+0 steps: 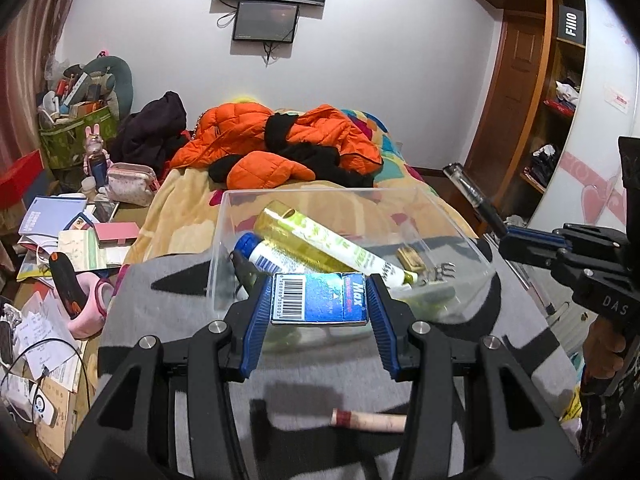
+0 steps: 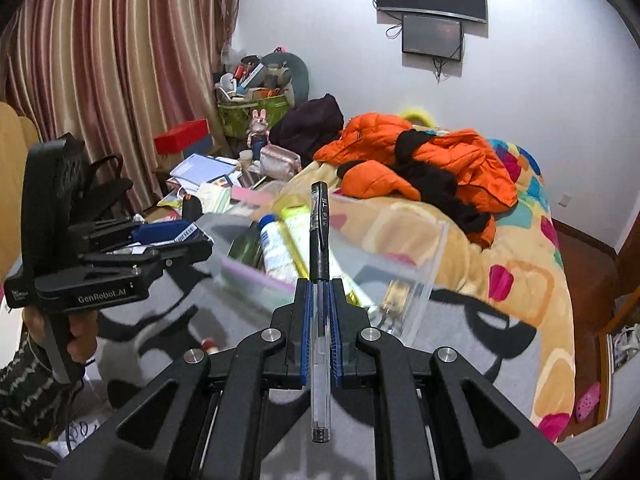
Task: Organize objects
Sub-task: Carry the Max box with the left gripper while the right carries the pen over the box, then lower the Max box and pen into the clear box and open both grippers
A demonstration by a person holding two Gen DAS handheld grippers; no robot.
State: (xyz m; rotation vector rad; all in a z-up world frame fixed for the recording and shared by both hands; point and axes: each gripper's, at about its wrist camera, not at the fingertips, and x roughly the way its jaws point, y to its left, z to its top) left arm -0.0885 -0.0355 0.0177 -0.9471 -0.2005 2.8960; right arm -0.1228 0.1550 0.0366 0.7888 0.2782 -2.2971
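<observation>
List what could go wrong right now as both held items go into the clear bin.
1. The left hand-held gripper pinches the blue box only by its side edges; it might twist or slip before clearing the clear bin wall.
2. The pen sticks far past the right hand-held gripper, so its cap could catch the bin's rim.
3. Both grippers approach the same bin and might collide.

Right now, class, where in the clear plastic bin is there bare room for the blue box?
Free: the clear plastic bin's far right floor, beyond the small brass item. Crowded: its left and near side, under the yellow-green tube and blue-capped white bottle.
</observation>
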